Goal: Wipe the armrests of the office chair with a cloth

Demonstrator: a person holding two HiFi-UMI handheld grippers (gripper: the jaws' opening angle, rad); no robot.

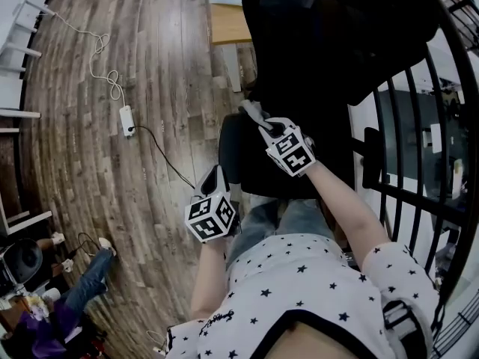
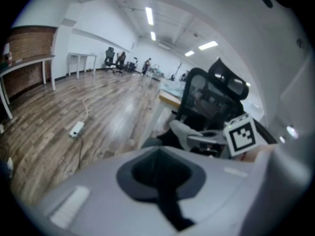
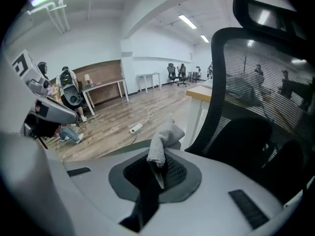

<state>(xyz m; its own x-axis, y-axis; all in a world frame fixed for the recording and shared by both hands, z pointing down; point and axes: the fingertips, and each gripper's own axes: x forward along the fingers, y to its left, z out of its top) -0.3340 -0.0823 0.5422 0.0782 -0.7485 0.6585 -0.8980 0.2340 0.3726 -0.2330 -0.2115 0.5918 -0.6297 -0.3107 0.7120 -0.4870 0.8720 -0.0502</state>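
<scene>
Here the right claw (image 1: 259, 123) pinches the cloth (image 3: 165, 135), the left claw (image 1: 217, 175) clenched, empty.

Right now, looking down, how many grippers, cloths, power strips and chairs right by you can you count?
Grippers: 2, left gripper and right gripper
Cloths: 1, the cloth in the right gripper
Chairs: 1, the black chair
Power strips: 1, the power strip on the floor
Total: 5

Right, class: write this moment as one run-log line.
right gripper: shut on grey cloth | left gripper: shut, empty | office chair: cloth beside seat edge, contact unclear
</scene>
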